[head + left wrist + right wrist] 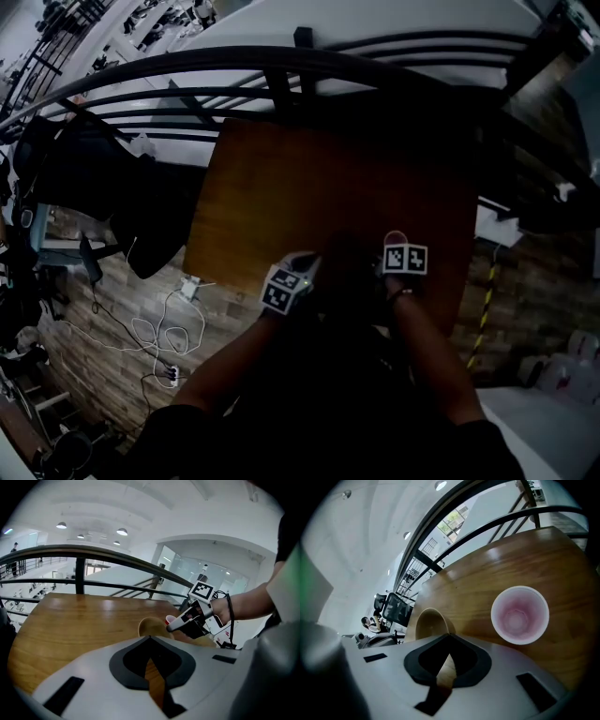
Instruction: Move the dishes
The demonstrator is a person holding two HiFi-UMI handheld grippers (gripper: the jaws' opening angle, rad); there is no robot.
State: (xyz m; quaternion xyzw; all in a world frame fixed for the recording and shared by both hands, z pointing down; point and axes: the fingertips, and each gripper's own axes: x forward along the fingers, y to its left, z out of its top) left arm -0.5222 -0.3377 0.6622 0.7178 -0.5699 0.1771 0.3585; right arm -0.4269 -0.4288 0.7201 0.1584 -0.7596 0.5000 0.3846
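Note:
A tan bowl (151,626) stands on the wooden table (281,187), close in front of both grippers. In the right gripper view the bowl (427,623) lies up and to the left of the jaws. Beside it a red cup (519,615) stands upright and empty, apart from the jaws. My left gripper (150,639) has its jaws together, with only a thin slit between them. My right gripper (449,637) looks the same. From the left gripper view, the right gripper (172,626) points at the bowl's right rim, with the cup (169,619) just behind it. Touching cannot be told. The head view is dark.
A black curved railing (281,66) runs along the table's far side, with a lower floor beyond it. Left of the table stands a dark chair (141,216), and white cables (159,328) lie on the brick floor. A yellow-black striped post (486,309) is at the right.

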